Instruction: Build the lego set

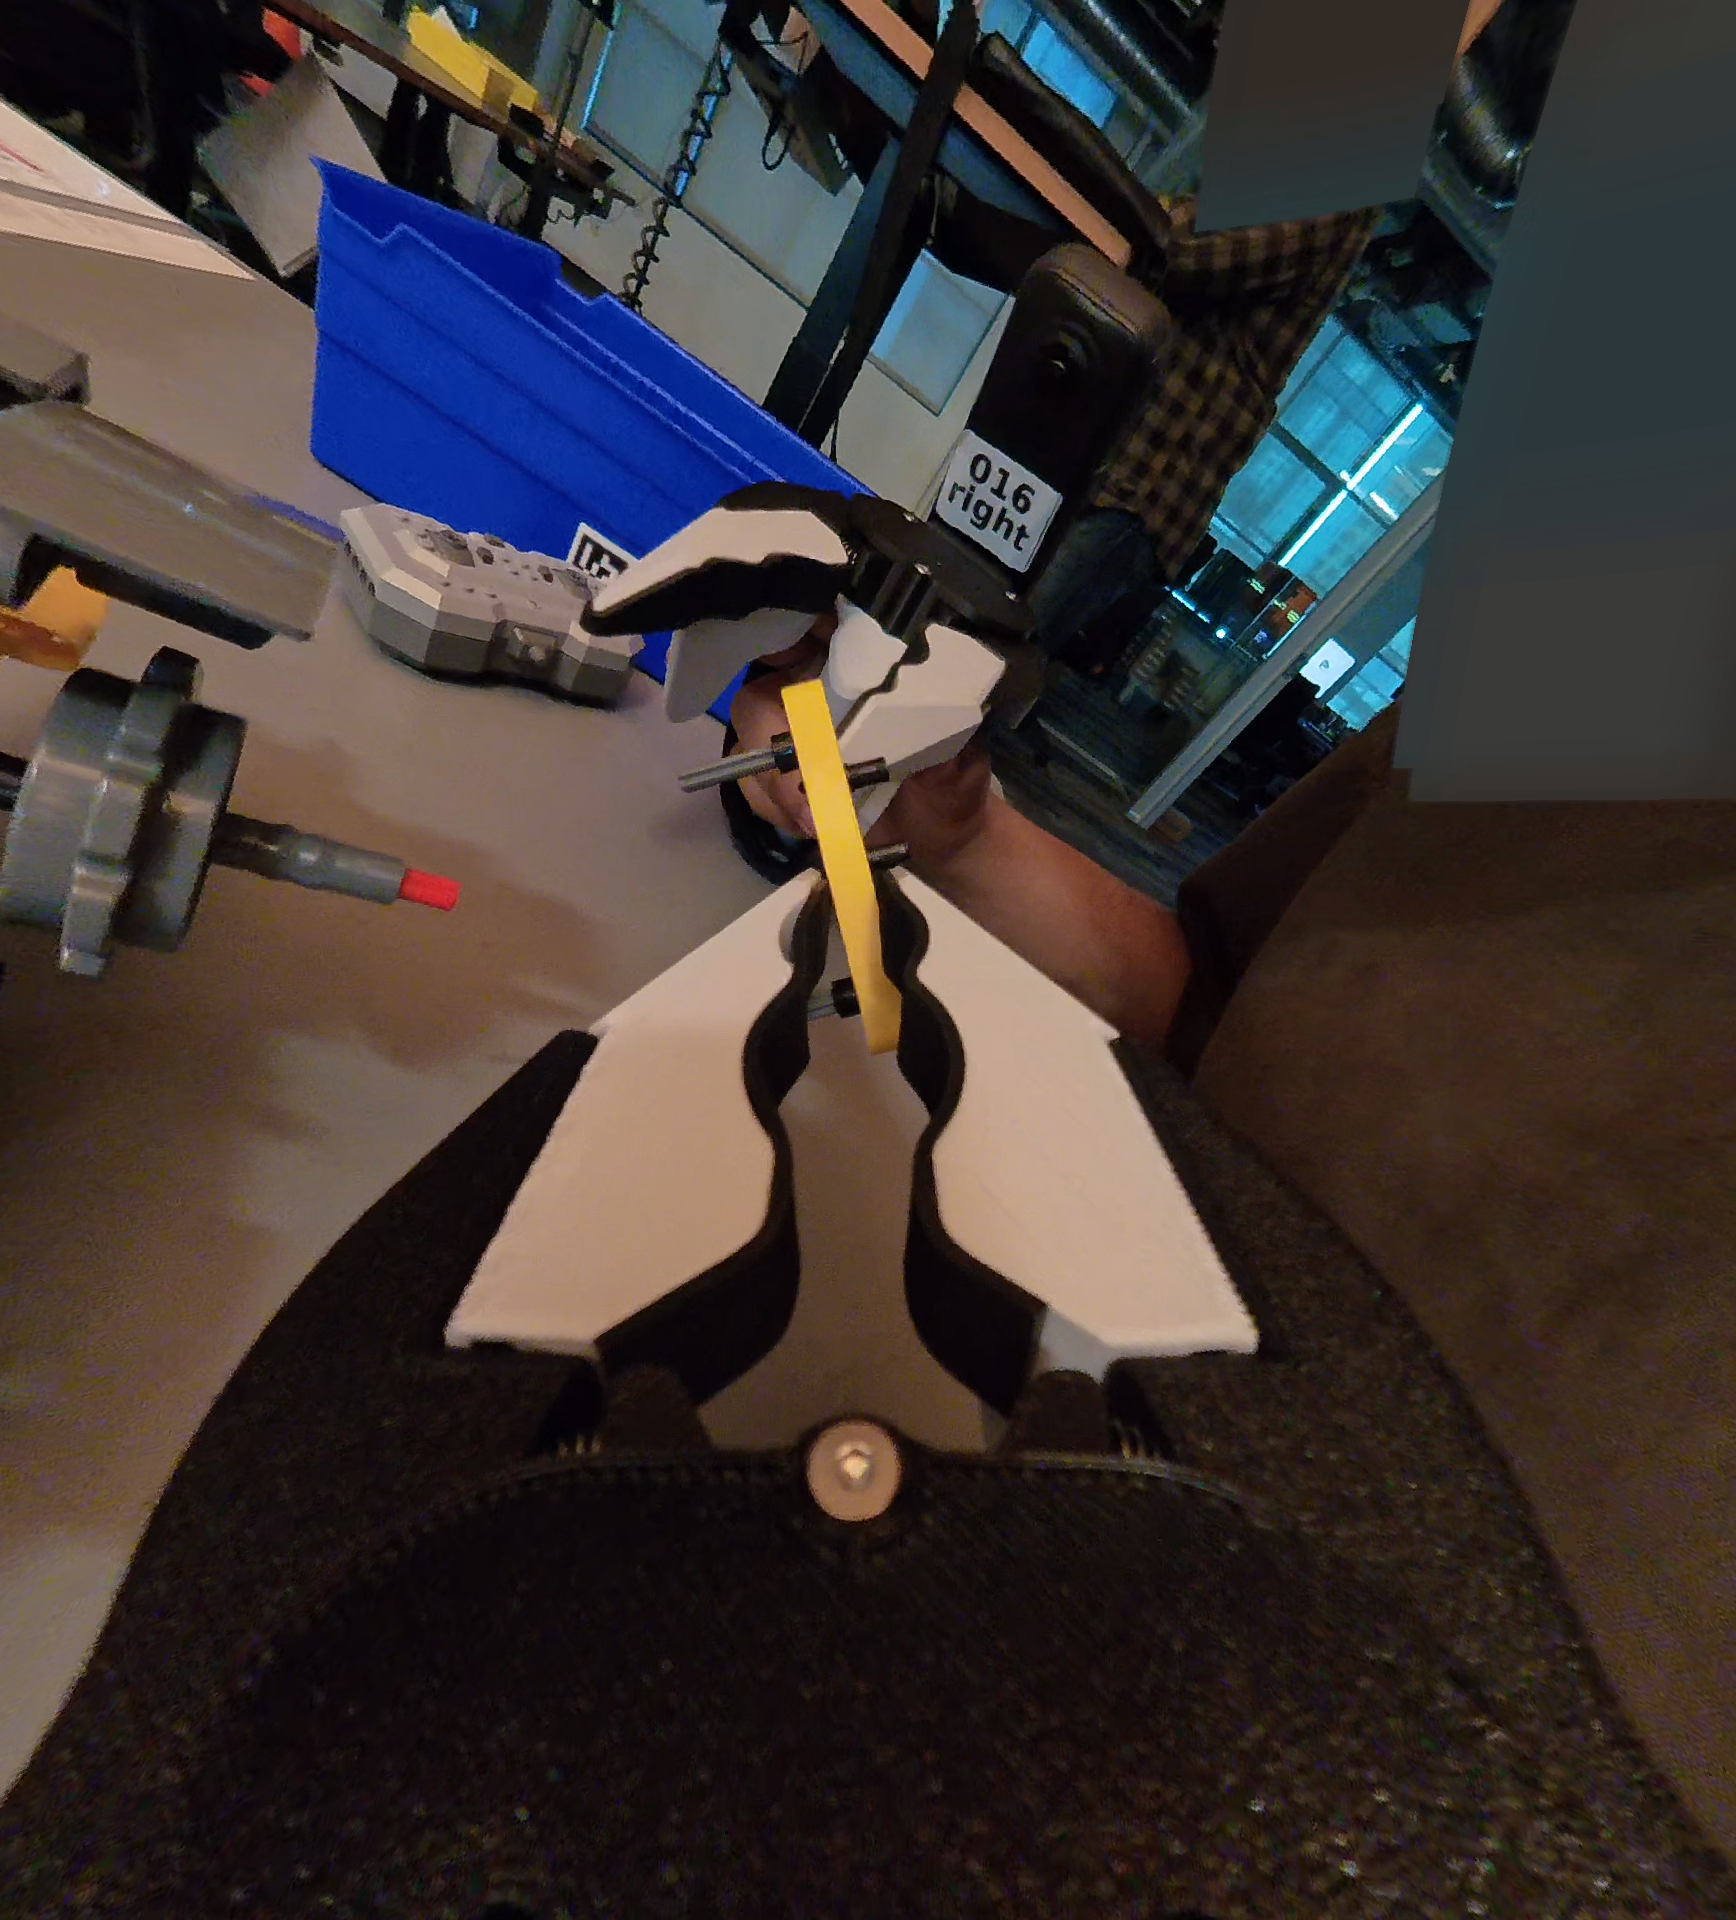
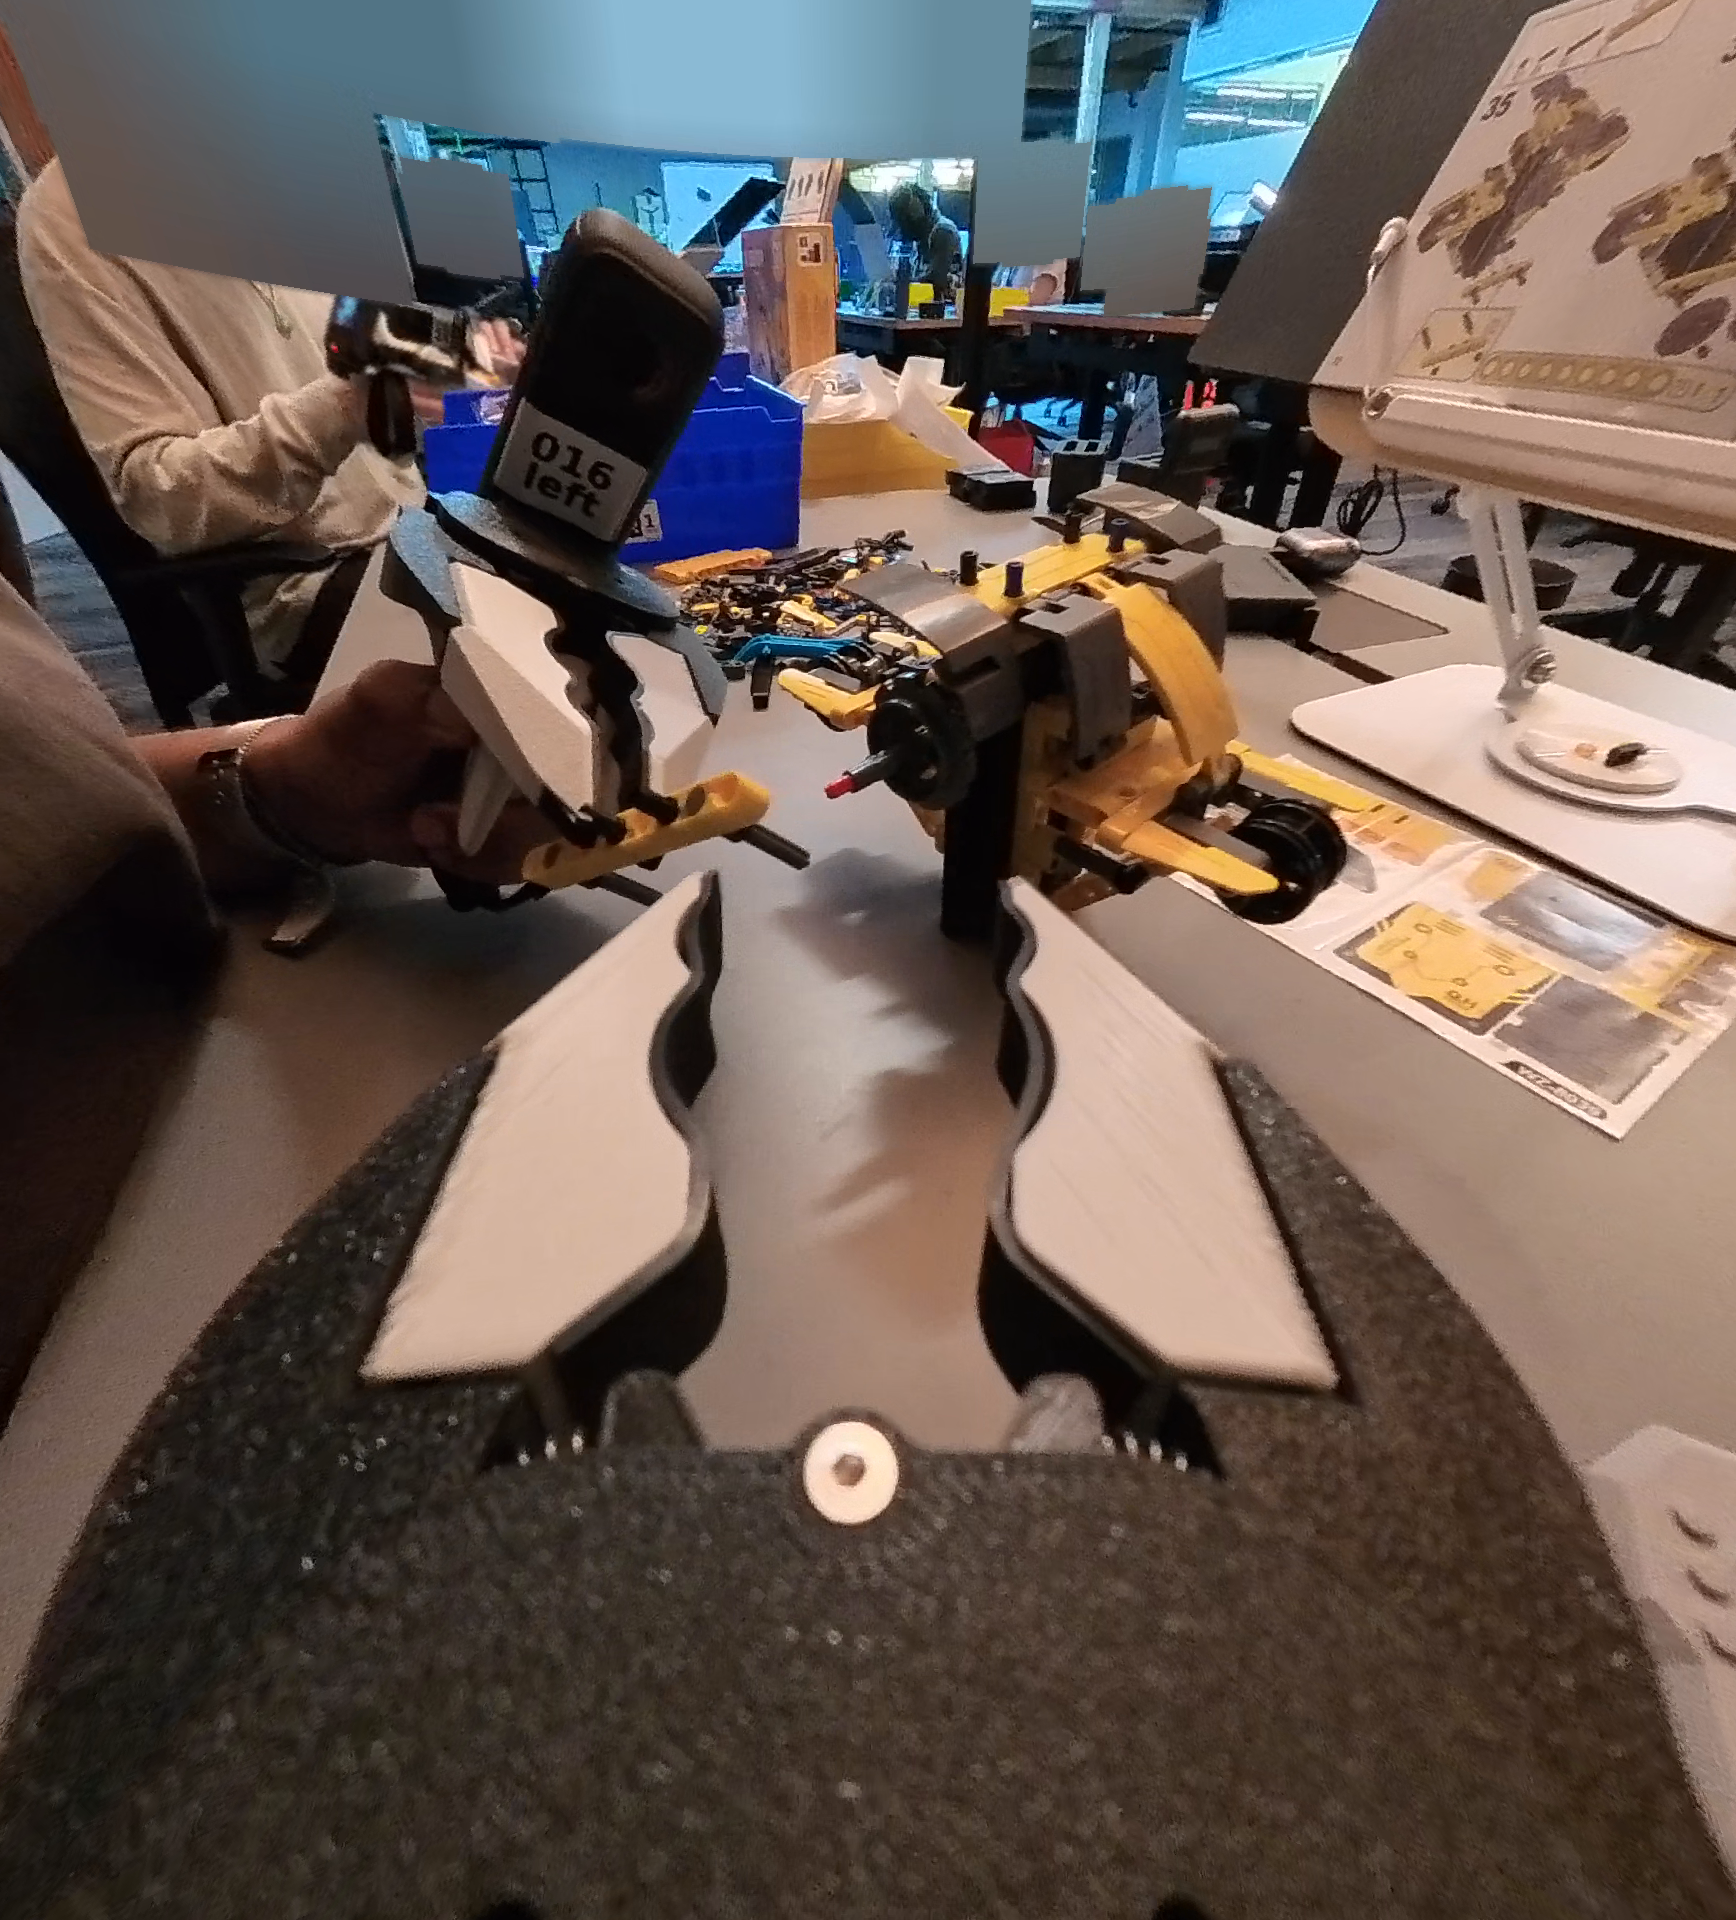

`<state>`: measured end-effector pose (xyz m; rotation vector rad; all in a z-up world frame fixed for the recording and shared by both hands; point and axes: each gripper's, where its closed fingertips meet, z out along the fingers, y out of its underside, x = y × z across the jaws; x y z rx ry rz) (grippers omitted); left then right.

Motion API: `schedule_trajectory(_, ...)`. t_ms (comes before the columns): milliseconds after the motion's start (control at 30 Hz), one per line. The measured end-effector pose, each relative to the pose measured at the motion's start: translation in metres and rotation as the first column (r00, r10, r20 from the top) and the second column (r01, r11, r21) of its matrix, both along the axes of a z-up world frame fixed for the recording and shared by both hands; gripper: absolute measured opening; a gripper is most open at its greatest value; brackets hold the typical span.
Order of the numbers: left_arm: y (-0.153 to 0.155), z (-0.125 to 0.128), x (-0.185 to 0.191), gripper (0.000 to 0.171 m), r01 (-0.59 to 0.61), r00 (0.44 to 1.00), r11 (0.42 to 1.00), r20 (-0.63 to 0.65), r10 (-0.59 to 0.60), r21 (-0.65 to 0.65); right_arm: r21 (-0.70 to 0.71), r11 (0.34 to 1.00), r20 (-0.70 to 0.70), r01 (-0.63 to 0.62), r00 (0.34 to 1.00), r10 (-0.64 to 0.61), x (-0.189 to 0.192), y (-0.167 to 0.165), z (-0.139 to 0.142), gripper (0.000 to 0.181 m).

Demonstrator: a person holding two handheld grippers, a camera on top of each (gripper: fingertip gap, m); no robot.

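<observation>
- My left gripper [image 1: 848,883] is pressed tight on a yellow beam [image 1: 848,862], a holed bar with black pins and grey axles through it, held in the air above the near table edge.
- My right gripper [image 2: 859,914] is spread wide with nothing between its fingers; bare table shows through the gap. In the left wrist view its tips sit just beside the far end of the beam, though I cannot tell if they touch it.
- Each gripper carries a black camera with a white sticker bearing printed characters – left camera [image 2: 625,343], right camera [image 1: 1061,384].
- Just beyond my right fingers stands a yellow-and-grey brick model [image 2: 1040,707] on a black post, with a red-tipped axle [image 2: 848,784] pointing toward the beam.
- To its right a printed sheet [image 2: 1487,987] lies flat on the grey table [image 2: 1311,1195], and an open instruction booklet [image 2: 1612,208] with step pictures and numbers rests on a white stand [image 2: 1498,582].
- Farther back, loose bricks [image 2: 791,613] are scattered in front of a blue bin [image 2: 729,457], which carries a small black-and-white tag.
- Beyond that – a seated person in a light top at far left, more desks, and large windows in a dim workshop.
</observation>
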<state>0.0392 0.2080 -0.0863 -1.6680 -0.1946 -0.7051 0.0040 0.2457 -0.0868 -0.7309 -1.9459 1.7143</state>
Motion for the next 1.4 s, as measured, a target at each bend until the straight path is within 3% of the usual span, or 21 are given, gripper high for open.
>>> schedule_trajectory(633, 0.003, -0.012, 0.003, 0.006, 0.058, 0.992, 0.997, 0.115, -0.053, -0.047, 0.131, 0.991, -0.043, -0.038, 0.998, 0.043, 0.008, -0.019, -0.011, 0.043)
schedule_trajectory(900, 0.004, -0.017, 0.005, 0.006, 0.072, 0.991, 0.995, 0.121, -0.063, -0.072, 0.219, 0.971, -0.065, -0.094, 0.992, 0.111, 0.019, -0.03, -0.019, 0.0)
schedule_trajectory(1133, 0.004, -0.018, 0.004, 0.006, 0.066, 0.991, 0.995, 0.121, -0.057, -0.08, 0.221, 0.972, -0.041, -0.08, 0.995, 0.092, 0.016, -0.026, -0.022, 0.003)
schedule_trajectory(1300, 0.003, -0.015, 0.002, 0.006, 0.07, 0.985, 0.996, 0.164, -0.059, -0.06, 0.204, 0.978, -0.014, 0.045, 0.999, -0.043, -0.003, -0.01, -0.022, 0.041)
schedule_trajectory(1400, 0.002, -0.014, 0.005, 0.006, 0.102, 0.972, 0.994, 0.218, -0.089, -0.046, 0.17, 0.984, -0.056, 0.049, 0.998, -0.04, -0.003, -0.013, -0.014, 0.049)
